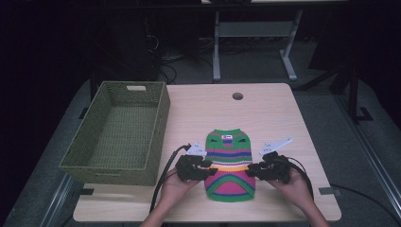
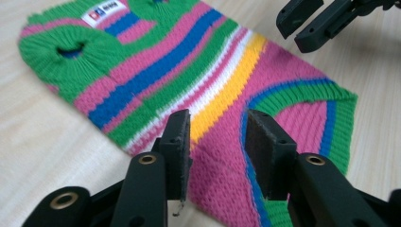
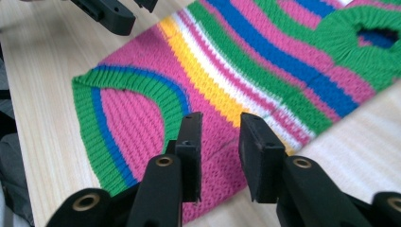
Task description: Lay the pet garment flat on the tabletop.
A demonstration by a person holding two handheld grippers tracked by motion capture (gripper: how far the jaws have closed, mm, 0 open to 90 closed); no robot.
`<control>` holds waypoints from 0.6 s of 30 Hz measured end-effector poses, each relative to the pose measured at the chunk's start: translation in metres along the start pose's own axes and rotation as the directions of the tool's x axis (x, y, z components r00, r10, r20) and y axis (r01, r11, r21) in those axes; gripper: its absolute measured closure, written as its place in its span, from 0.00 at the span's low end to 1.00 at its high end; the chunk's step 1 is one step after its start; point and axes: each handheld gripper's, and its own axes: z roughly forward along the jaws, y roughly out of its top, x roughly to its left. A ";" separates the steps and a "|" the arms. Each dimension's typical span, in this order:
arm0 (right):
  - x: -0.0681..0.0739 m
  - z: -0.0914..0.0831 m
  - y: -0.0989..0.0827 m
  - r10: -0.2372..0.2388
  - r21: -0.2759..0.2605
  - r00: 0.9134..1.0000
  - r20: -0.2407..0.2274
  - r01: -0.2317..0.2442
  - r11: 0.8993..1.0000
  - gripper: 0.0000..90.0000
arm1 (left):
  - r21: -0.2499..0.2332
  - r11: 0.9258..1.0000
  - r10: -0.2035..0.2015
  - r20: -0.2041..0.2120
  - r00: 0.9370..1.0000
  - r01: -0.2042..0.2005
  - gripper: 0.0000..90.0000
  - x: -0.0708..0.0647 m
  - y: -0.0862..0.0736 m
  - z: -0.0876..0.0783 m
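Two grippers flank a small striped sweater [image 1: 230, 165] lying flat near the table's [image 1: 274, 113] front edge, right of a green basket [image 1: 118, 132]. The left gripper [image 2: 215, 142] sits at the sweater's left edge, the right gripper [image 3: 220, 144] at its right edge, each at about the yellow stripe. In both gripper views the jaws stand apart over the knit edge, with a slight ridge of pink fabric between them; whether the pads already pinch it is hard to make out, and a gap shows on each side, so both read as not yet clenched. From above, the jaws are dark and blurred against the hands. Part of the sweater's hem is cut off in each gripper view.
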 end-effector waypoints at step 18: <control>0.011 0.010 -0.015 -0.037 0.014 0.999 0.026 0.036 0.999 0.88 | 0.063 0.997 0.045 0.038 0.998 -0.047 0.90 -0.010 -0.012 0.006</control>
